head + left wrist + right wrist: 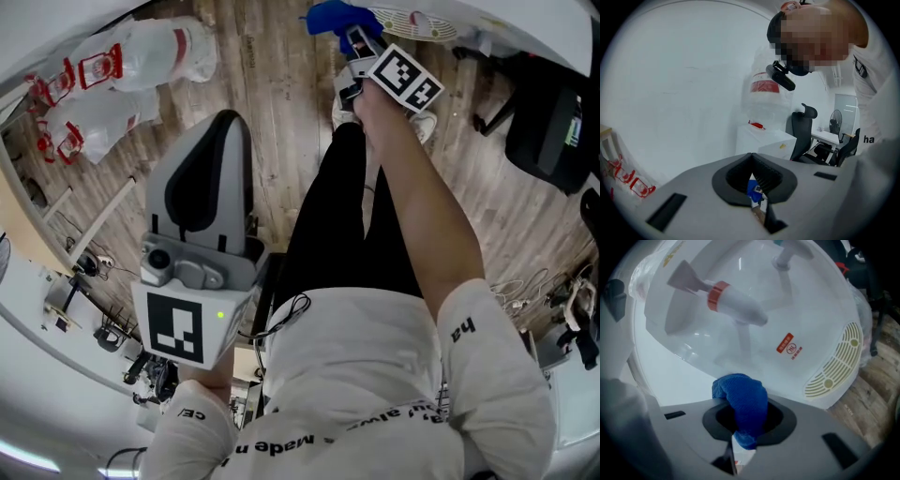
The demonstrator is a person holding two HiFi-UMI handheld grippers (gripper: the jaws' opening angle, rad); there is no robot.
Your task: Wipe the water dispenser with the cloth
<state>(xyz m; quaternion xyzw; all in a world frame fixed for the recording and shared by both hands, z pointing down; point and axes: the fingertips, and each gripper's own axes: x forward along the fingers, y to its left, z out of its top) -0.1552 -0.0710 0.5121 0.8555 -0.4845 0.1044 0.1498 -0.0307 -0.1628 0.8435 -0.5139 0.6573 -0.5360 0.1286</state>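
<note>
While you look down in the head view, your right hand-held gripper (349,37) is stretched out at arm's length, with the blue cloth (328,17) bunched at its tip. The water dispenser (412,25) lies just beyond that tip, at the top edge of the view. Your left hand-held gripper (223,141) is drawn back close to your body, over the wooden floor (272,84) and well apart from the dispenser. The right hand is clearly the nearer one.

From the left gripper view, the left hand-held gripper (752,180) has its jaws together with nothing between them. It points away from the dispenser, toward a white wall and an office chair (801,133).

From the right gripper view, the right hand-held gripper (745,427) is clamped on the cloth (743,401), which bulges out ahead of the jaws as a rounded wad. The water dispenser (754,348) fills the view straight ahead: the tap (731,298) is up and left, and the vent grille (836,364) is off to the right. The cloth is near the white casing or just touching it; I can't tell which. The next wipe looks like a short push straight forward, then a sweep across the casing.
</note>
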